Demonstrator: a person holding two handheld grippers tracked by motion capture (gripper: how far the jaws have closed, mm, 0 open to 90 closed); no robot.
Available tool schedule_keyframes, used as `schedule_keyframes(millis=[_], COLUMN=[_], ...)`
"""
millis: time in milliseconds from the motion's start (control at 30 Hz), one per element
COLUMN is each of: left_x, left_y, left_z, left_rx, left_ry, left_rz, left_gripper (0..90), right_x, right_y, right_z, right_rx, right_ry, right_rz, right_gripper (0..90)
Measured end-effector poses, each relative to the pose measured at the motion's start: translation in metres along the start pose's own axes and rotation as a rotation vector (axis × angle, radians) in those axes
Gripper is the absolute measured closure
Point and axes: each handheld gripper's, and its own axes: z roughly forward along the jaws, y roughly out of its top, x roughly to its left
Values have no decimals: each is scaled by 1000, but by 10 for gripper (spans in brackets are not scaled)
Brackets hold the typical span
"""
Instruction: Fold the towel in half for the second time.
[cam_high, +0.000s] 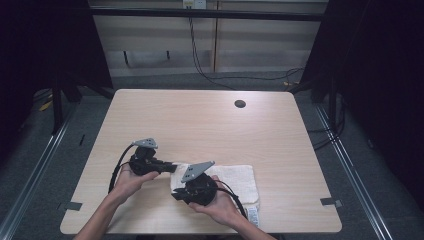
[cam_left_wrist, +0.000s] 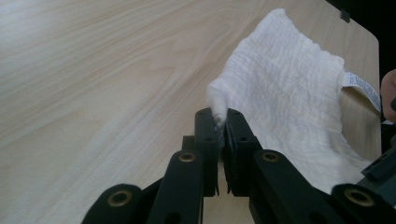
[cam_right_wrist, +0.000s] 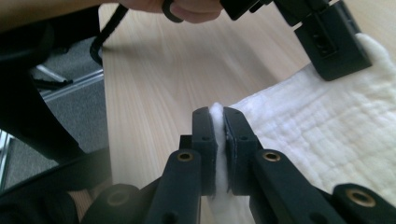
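Pale wood-grain table (cam_high: 200, 120); both tongs (cam_left_wrist: 220, 122) (cam_right_wrist: 215, 116) pinch corners of waffle-textured white towel (cam_high: 240, 177).

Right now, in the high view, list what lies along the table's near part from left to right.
Left hand → left gripper → right gripper → white towel → towel's label.

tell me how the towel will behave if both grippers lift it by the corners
Probably floppy: the towel already bends up from the table to the left gripper. Likely light, since the small pinches in the left and the right gripper raise its corners. Its crinkled weave should resist slipping, though the middle will likely sag.
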Motion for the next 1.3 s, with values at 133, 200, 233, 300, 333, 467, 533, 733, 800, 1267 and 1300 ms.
schedule_keyframes(millis=[133, 200, 233, 300, 333, 467, 533, 733, 800, 1267, 1300], left_x=[3, 4, 4, 6, 6, 4, 4, 4, 4, 10, 8], left_y=[0, 0, 0, 1, 2, 2, 2, 8, 11, 2, 4], left_z=[-10, -15, -17, -22, -24, -30, -35, -50, -56, -38, -35], left_rx=[-36, -52, -61, -90, -96, -98, -108, -97, -107, -98, -101], left_ry=[-5, -5, -4, -4, -5, 7, 8, 43, 52, 36, 32], left_rz=[-14, -17, -19, -41, -38, -34, -38, -10, -7, -20, -23], left_gripper=[854, 850, 846, 840, 845, 857, 858, 858, 858, 857, 857], right_x=[2, 3, 3, 5, 5, 10, 12, 15, 15, 14, 14], right_y=[9, 14, 15, 19, 21, 30, 33, 47, 52, 39, 38], right_z=[-3, -4, -4, -4, -4, -1, 0, -2, -2, 10, 9], right_rx=[-26, -33, -35, -53, -64, -76, -77, -112, -116, -127, -130], right_ry=[1, 0, 0, -10, -6, -4, -2, 4, 4, 6, 6], right_rz=[-7, -15, -14, -10, -11, -21, -23, -33, -38, -3, -2], right_gripper=[843, 843, 843, 841, 841, 842, 842, 842, 842, 842, 842])
